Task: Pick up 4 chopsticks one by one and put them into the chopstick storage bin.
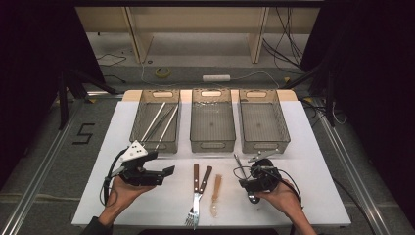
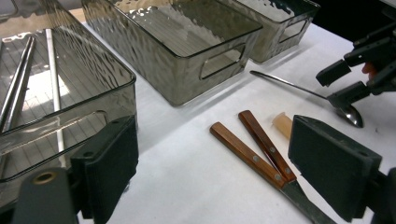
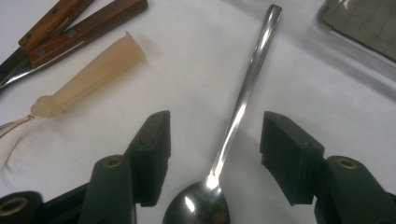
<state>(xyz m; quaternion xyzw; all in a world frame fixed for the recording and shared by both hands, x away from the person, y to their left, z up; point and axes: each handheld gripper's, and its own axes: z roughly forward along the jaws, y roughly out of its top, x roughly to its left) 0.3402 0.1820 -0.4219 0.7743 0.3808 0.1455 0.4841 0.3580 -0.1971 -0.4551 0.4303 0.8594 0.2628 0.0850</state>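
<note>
Between our right hand-held gripper's [image 3: 212,161] spread jaws lies the spoon [image 3: 233,126], flat on the white surface [image 3: 187,70], pads clear of it. Our left gripper view adds its own hand-held gripper [image 2: 212,172], gaping and empty, beside chopsticks [image 2: 21,81] in the near bin [image 2: 93,70].

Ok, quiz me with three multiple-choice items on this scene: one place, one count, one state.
1. Where does the spoon lie?
A. in the middle bin
B. on the table between the right tongs' jaws
C. across the fork

2. How many clear bins stand in the row?
A. two
B. three
C. four

3. The left tongs are:
A. open, holding nothing
B. shut on a knife
C. shut on a spoon

Answers: 1 B, the right gripper view shows its neck between the two jaws; 2 B, the high view shows three; 3 A, bare table shows between its jaws.
</note>
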